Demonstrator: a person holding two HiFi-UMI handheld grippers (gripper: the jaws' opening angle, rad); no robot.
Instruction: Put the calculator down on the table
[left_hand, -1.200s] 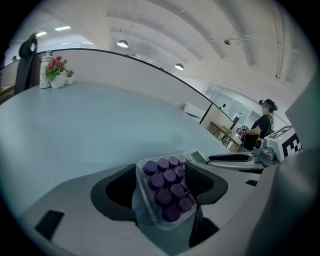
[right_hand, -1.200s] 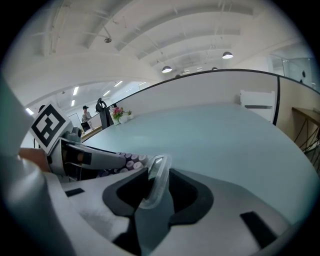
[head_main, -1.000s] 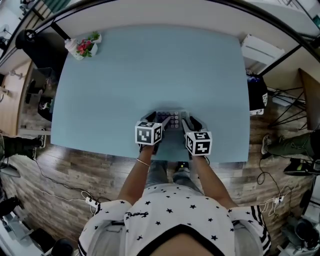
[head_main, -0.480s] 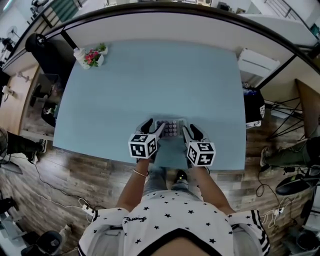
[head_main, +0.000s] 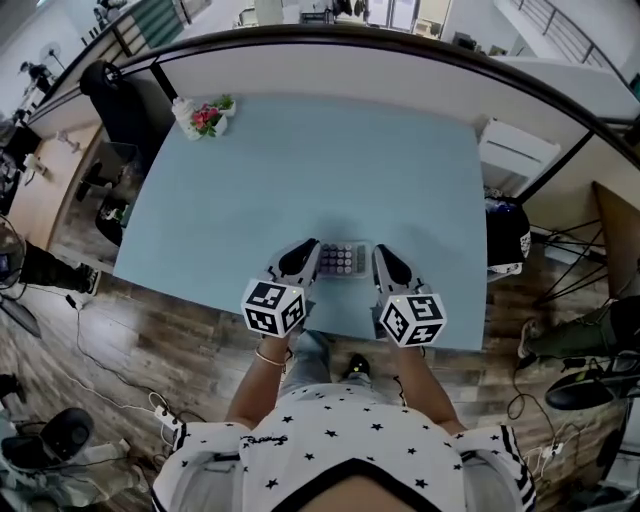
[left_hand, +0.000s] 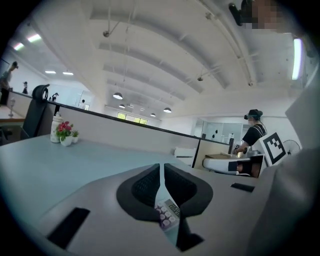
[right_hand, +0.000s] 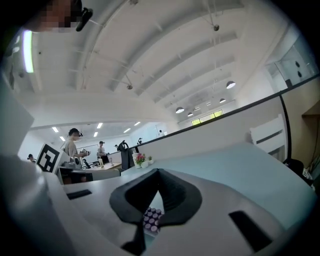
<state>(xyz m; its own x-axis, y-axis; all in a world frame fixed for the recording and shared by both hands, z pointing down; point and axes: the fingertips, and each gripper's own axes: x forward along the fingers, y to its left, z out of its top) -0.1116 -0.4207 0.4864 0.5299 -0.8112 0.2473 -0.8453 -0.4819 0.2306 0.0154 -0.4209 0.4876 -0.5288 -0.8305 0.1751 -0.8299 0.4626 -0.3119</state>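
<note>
The calculator (head_main: 342, 260), a small white one with rows of purple keys, lies flat on the light blue table (head_main: 320, 160) near its front edge. My left gripper (head_main: 306, 250) hovers above its left end and my right gripper (head_main: 384, 254) above its right end. Both point forward and only slightly down. Their jaws have just been closing and stand shut with nothing between them. In the left gripper view the calculator (left_hand: 166, 215) shows low down, below the closed left gripper (left_hand: 161, 176). The right gripper view has the calculator (right_hand: 151, 219) beneath the closed right gripper (right_hand: 159, 184).
A white vase with red flowers (head_main: 205, 117) stands at the table's far left corner. A black chair (head_main: 115, 90) is off the left side, a white cabinet (head_main: 515, 150) and a dark bag (head_main: 505, 232) off the right. A person (left_hand: 254, 134) works at a far desk.
Both grippers have risen off the table and tilted toward level. Their jaws, open beside the calculator before, are now shut. The calculator stays on the table.
</note>
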